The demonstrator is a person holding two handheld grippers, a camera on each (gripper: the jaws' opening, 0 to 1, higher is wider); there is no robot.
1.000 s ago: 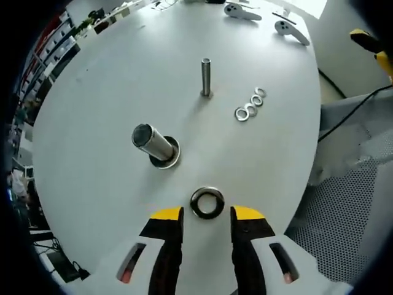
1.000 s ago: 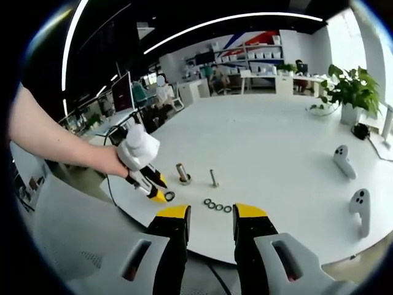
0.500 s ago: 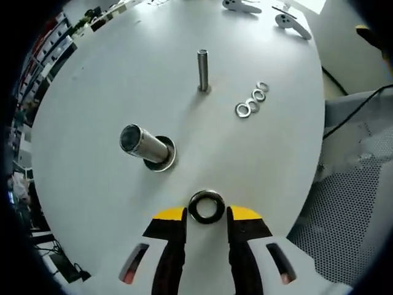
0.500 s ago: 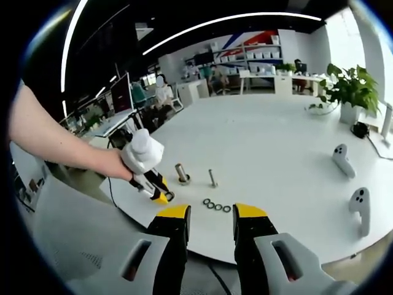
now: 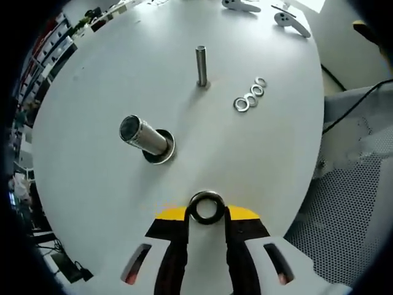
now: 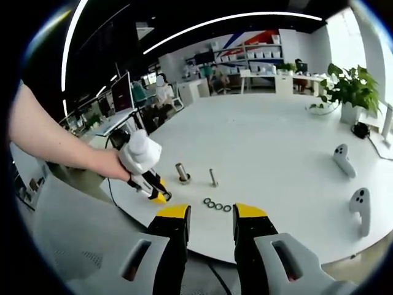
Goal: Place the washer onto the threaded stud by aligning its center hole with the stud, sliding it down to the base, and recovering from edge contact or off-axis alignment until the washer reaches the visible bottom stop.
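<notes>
**Washer pinched at table edge, stud not yet reached**

Left gripper [image 5: 206, 215] narrowed round the big washer [image 5: 206, 208], yellow tips on either side of the ring, which seems flat on the table [image 5: 92, 184] – prob. a grab before lifting. Beyond: thick stud [image 5: 145, 136] w/ base collar, tilted in view, likely the target; nothing on it yet. Further: thin stud [image 5: 201, 66], plus row of small washers [image 5: 250, 96] just beside it. Right gripper [image 6: 206, 212] held off the table edge, jaws apart w/ nothing between – idle, out of the way.
</notes>
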